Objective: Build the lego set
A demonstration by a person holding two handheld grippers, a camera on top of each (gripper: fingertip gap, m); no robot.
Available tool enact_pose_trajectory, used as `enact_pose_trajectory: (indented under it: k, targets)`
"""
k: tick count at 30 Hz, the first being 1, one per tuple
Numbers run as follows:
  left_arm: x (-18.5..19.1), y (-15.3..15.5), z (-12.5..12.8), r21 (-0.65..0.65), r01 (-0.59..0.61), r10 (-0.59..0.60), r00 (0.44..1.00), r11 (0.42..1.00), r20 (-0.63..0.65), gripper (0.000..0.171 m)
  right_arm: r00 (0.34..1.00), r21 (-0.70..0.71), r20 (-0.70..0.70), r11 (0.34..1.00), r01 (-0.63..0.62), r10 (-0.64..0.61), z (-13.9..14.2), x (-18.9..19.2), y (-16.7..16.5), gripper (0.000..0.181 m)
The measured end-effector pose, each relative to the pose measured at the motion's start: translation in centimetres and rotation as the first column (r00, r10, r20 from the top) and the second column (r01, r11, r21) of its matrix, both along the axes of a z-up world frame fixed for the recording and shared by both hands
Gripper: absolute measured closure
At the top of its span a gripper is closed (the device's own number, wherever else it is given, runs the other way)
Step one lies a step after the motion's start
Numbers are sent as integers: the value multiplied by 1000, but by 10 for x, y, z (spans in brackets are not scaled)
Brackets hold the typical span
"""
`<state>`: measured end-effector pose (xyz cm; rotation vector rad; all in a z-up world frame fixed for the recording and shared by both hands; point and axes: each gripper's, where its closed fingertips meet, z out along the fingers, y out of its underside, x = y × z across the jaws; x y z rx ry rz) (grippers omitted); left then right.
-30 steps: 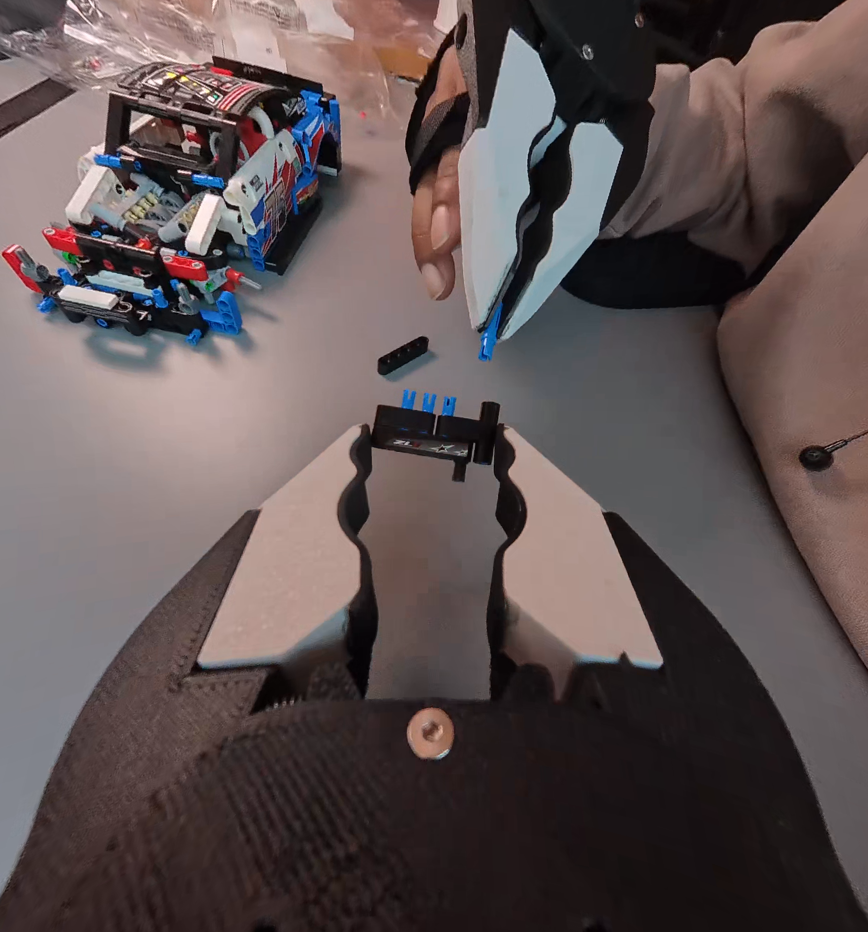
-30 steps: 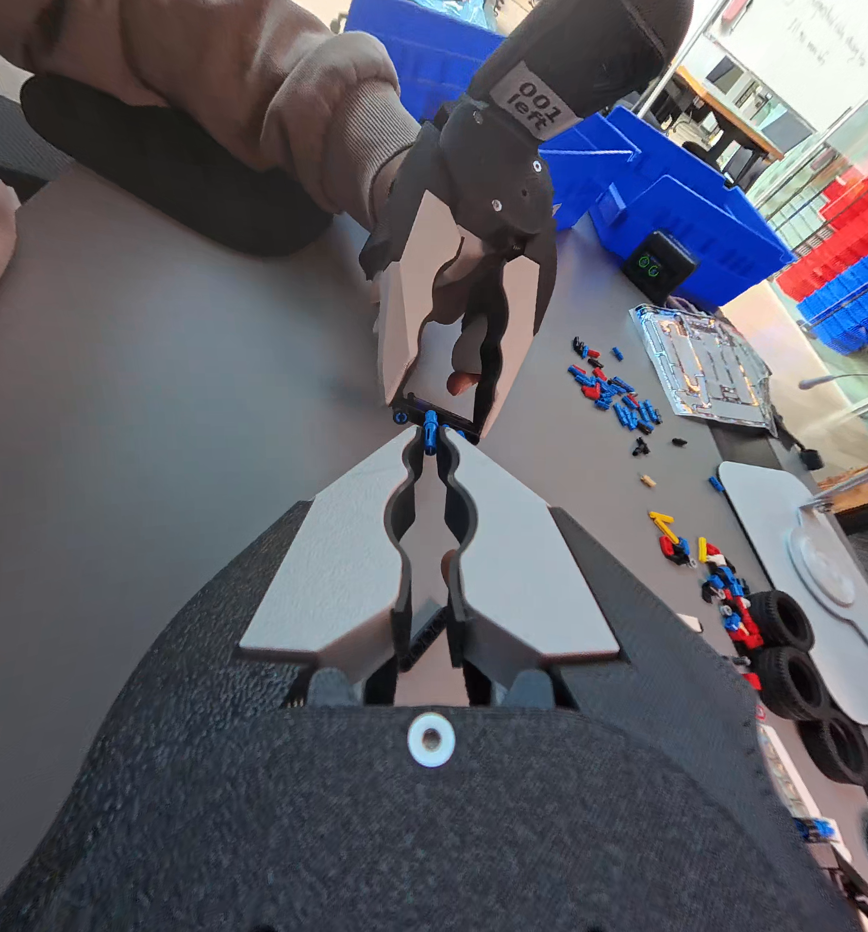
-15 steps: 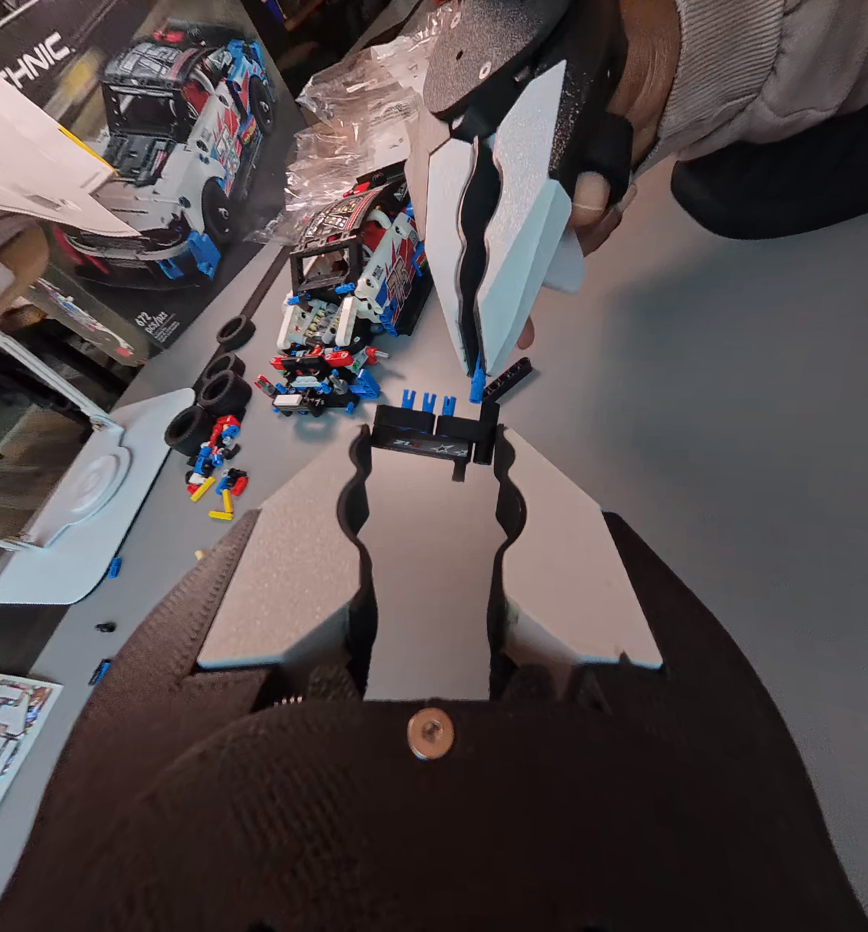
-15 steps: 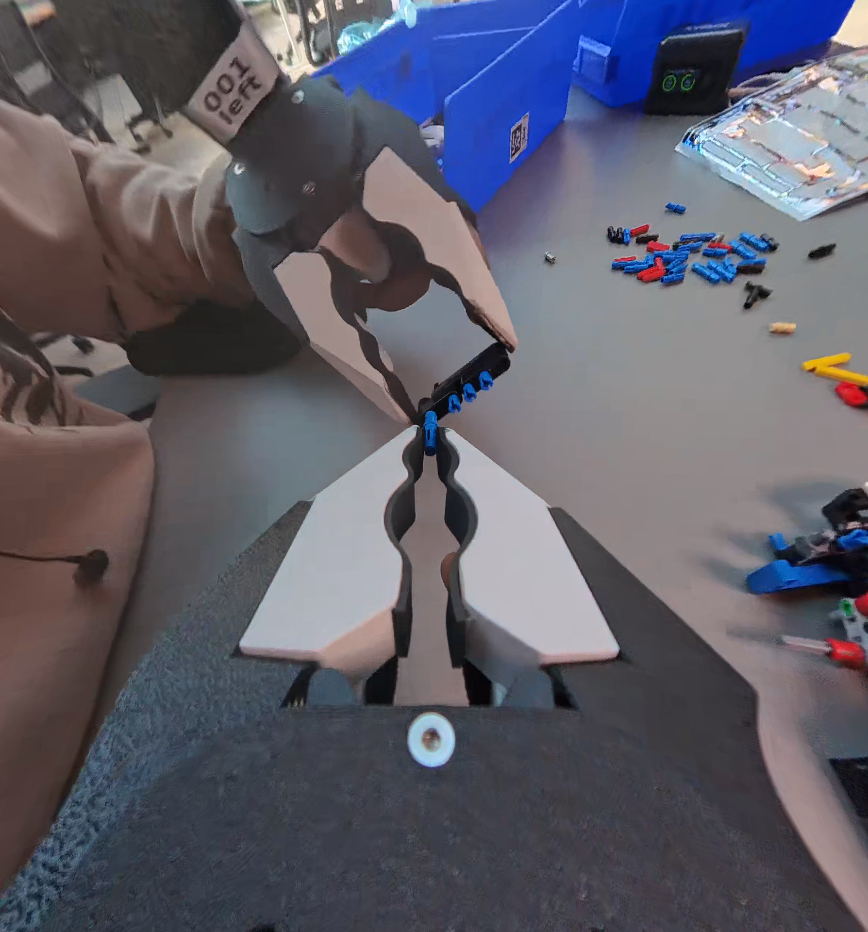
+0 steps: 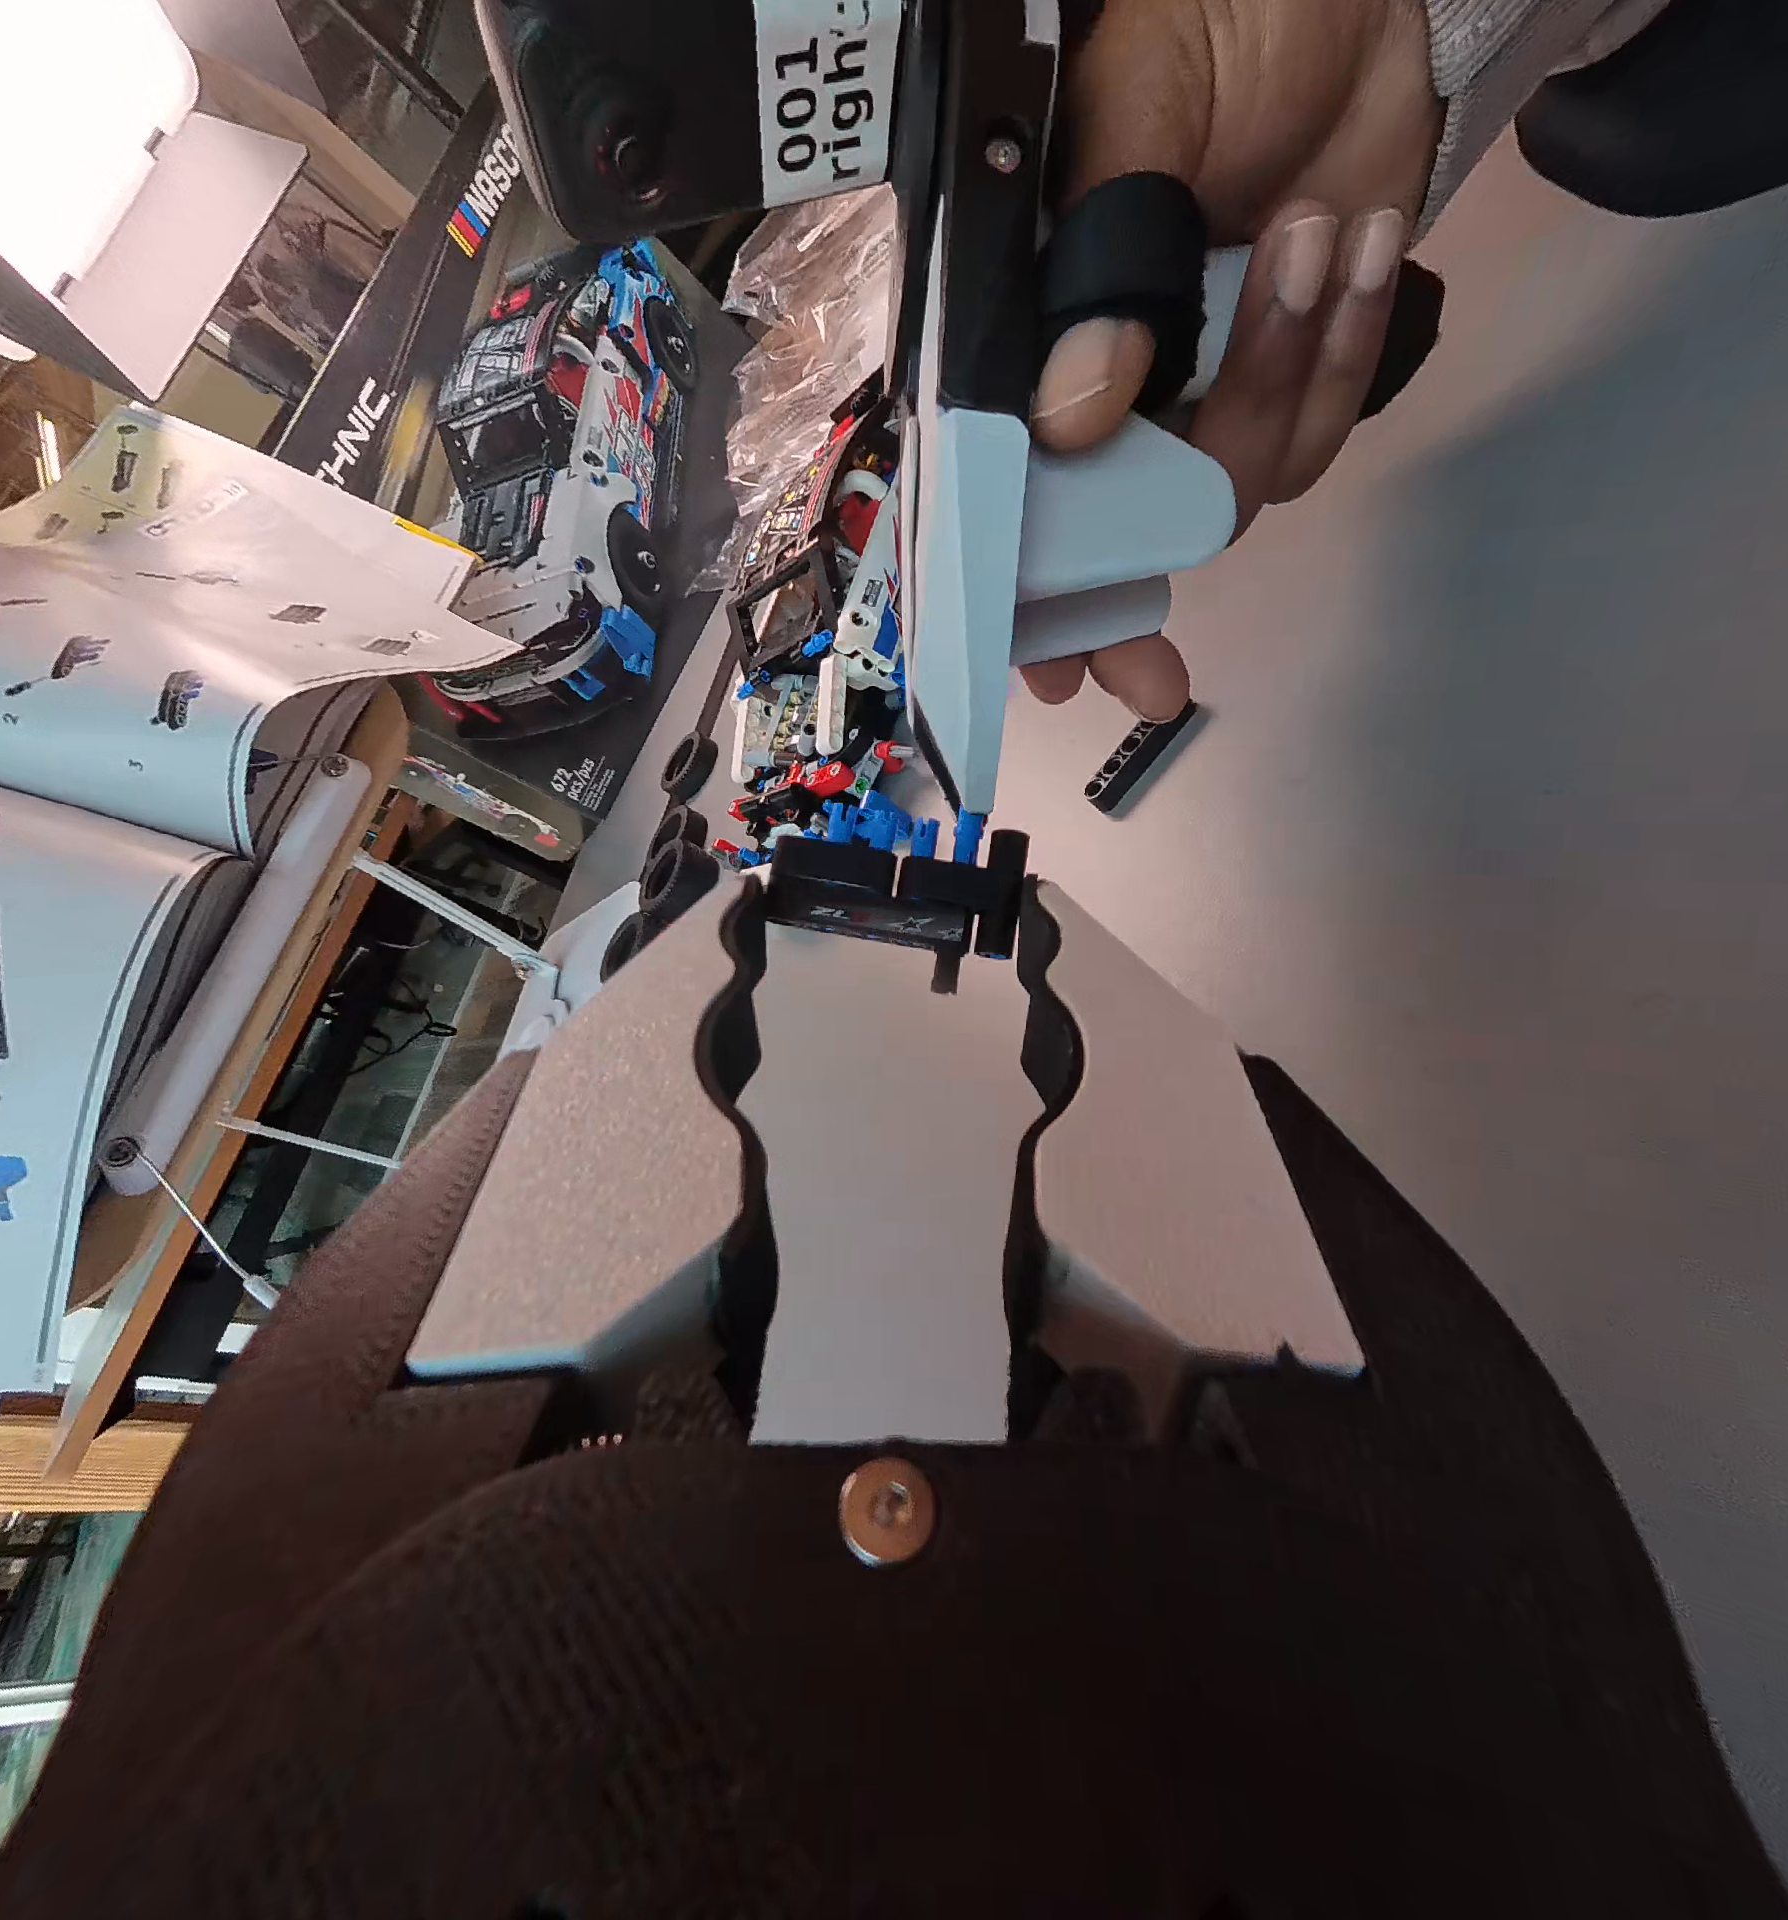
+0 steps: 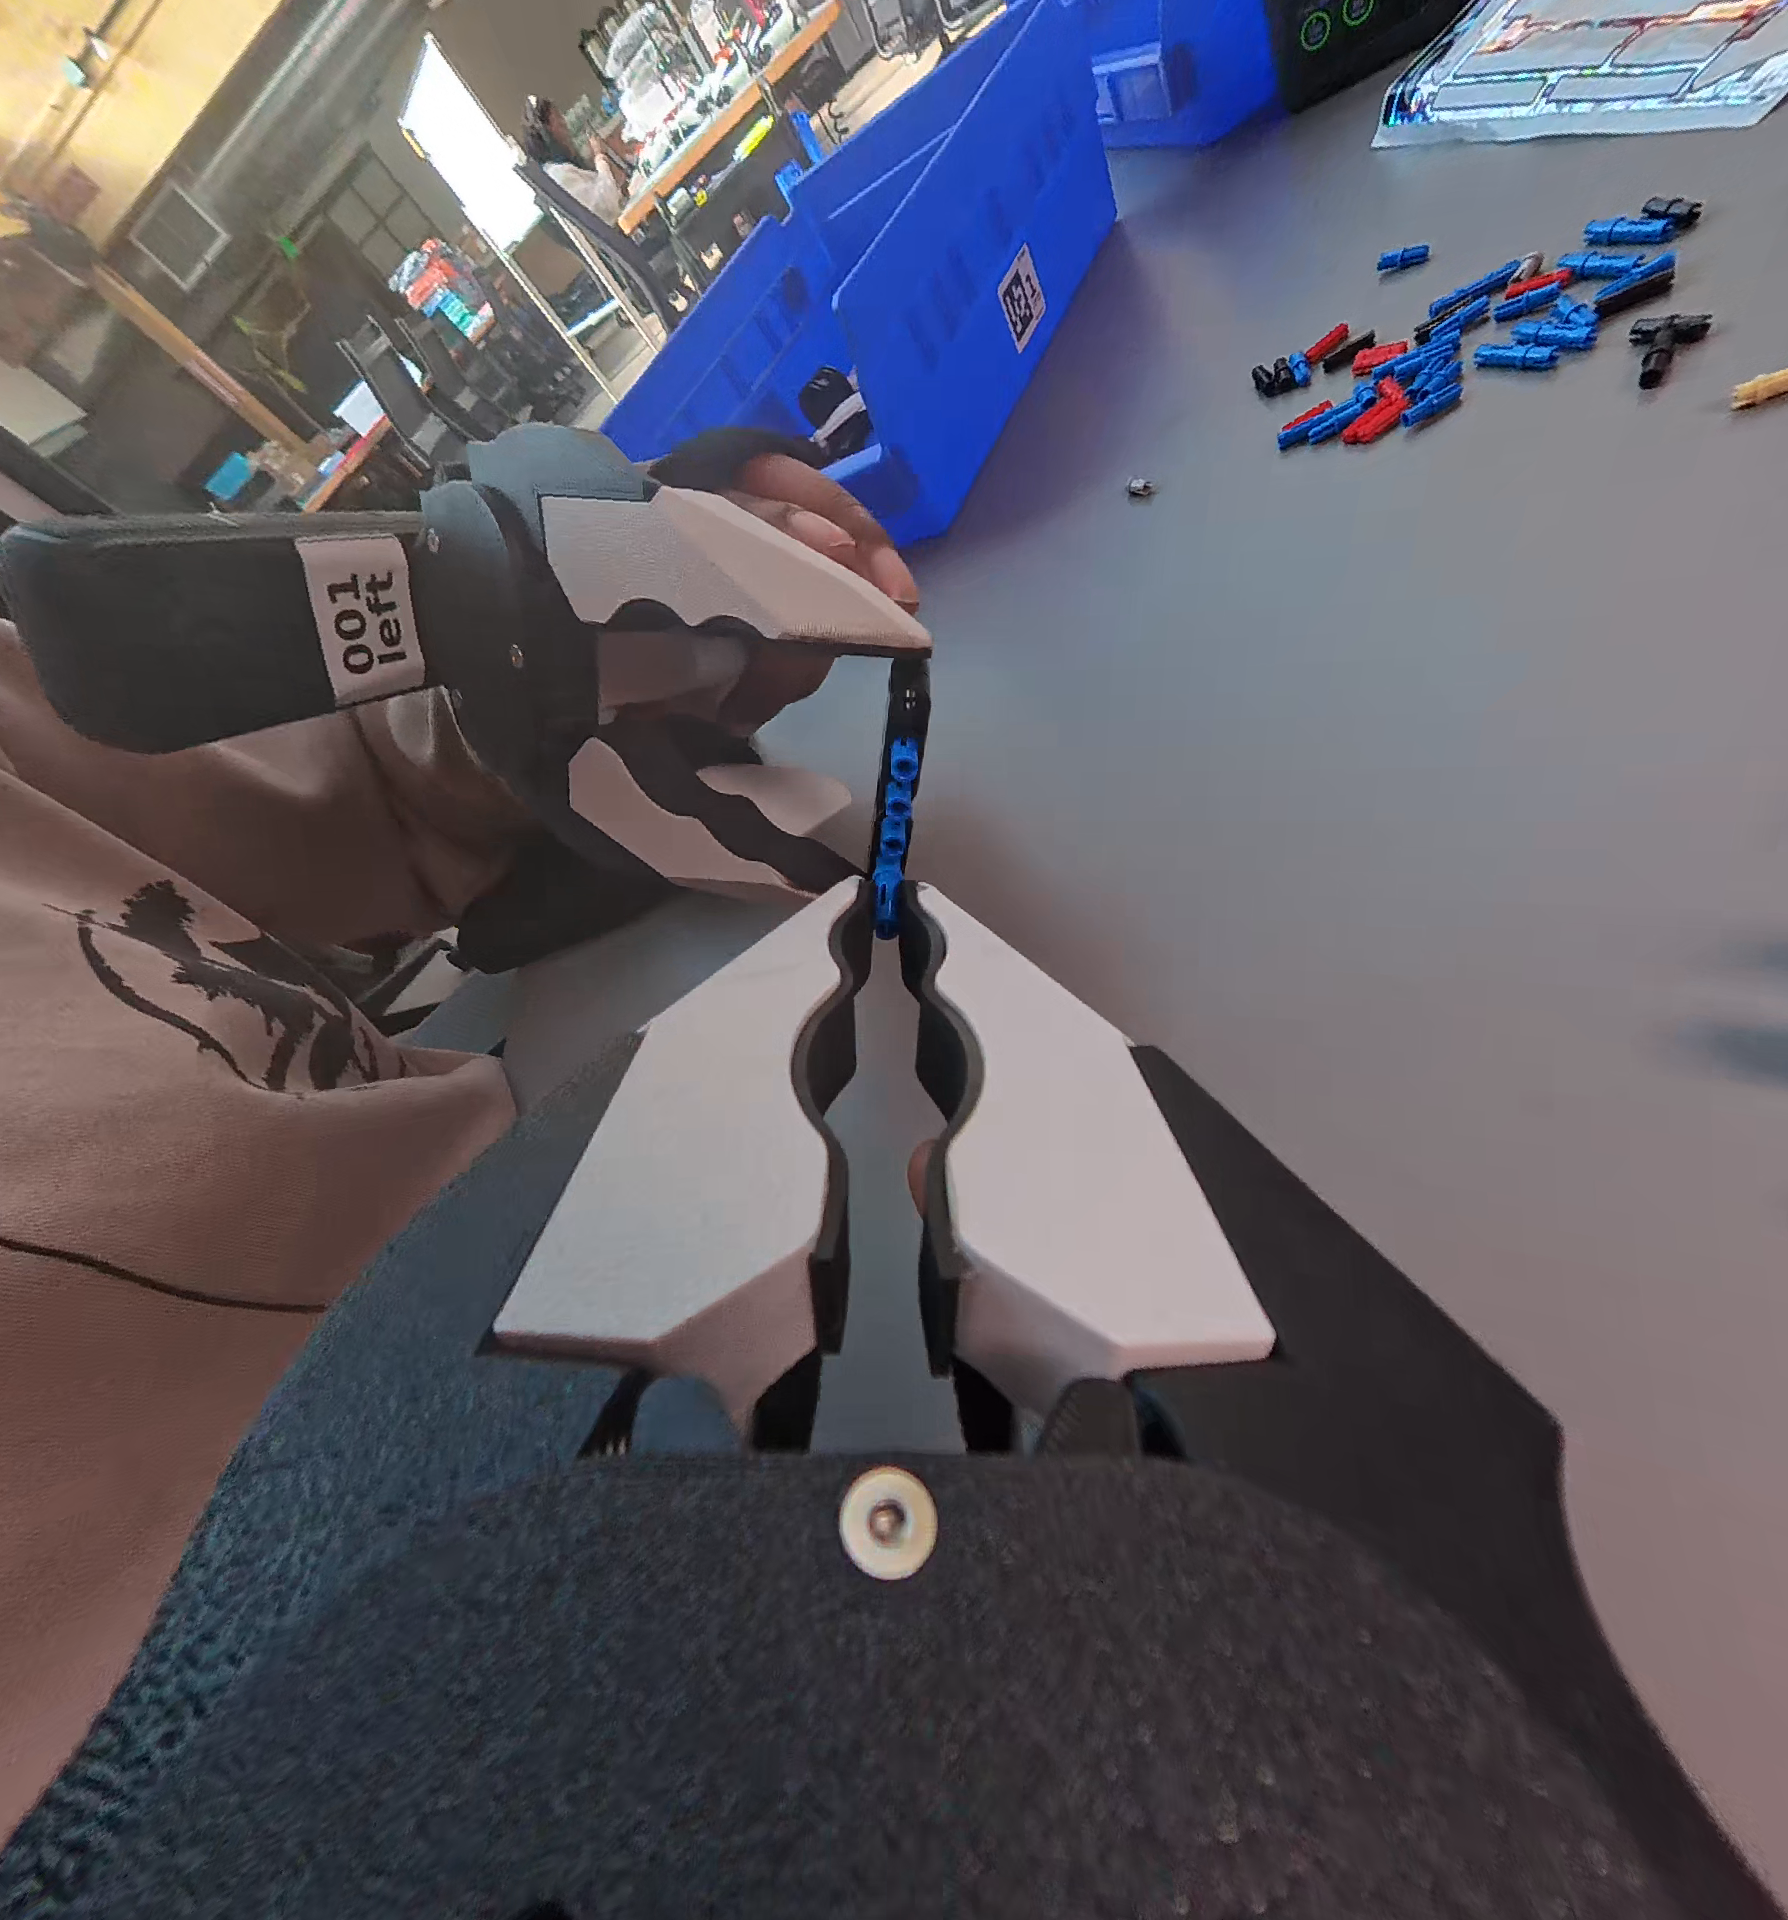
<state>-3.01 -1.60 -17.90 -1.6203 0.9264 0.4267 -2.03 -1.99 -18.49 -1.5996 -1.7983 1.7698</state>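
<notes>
My left gripper (image 5: 895,914) is shut on a black beam assembly (image 5: 869,902) with blue pins standing along its top edge. It also shows in the right wrist view (image 6: 895,769), held on end by the left gripper (image 6: 895,764). My right gripper (image 6: 885,902) is shut on a blue pin (image 6: 886,906), whose tip touches the end of the beam. In the left wrist view the right gripper (image 5: 973,805) comes down from above with the blue pin (image 5: 968,831) at the beam's right end. The part-built car (image 5: 817,686) stands behind.
A loose black beam (image 5: 1139,753) lies on the grey table (image 5: 1492,935). Black tyres (image 5: 677,862), the set's box (image 5: 547,499) and an open instruction booklet (image 5: 142,644) are to the left. Loose blue, red and black pins (image 6: 1472,332) and blue bins (image 6: 931,312) lie beyond. The tips of both grippers are at nearly the same place.
Both grippers have turned and tilted, so the views have swung round. The right gripper has brought the blue pin down against the right end of the beam held by the left gripper.
</notes>
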Motion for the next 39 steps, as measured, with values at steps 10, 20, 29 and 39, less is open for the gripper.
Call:
enact_pose_trajectory:
  k: [10, 20, 29, 39]
  targets:
    - [4, -1, 2, 66, -4, 11, 994, 998, -107, 134, 998, 6, -9, 998, 65, -65, -2, -2, 2, 179]
    - [-34, 3, 15, -42, -102, 109, 958, 994, 264, 167, 996, 85, -17, 993, 84, -83, -9, -3, 11, 180]
    - [-104, -48, -24, -594, -111, 457, 754, 797, 472, 137, 996, 114, -28, 990, 82, -79, -9, -1, 17, 179]
    - [-81, -51, -83, -743, -58, 405, 865, 666, 295, 119, 995, 489, 68, 867, -95, 70, -47, 16, 3, 180]
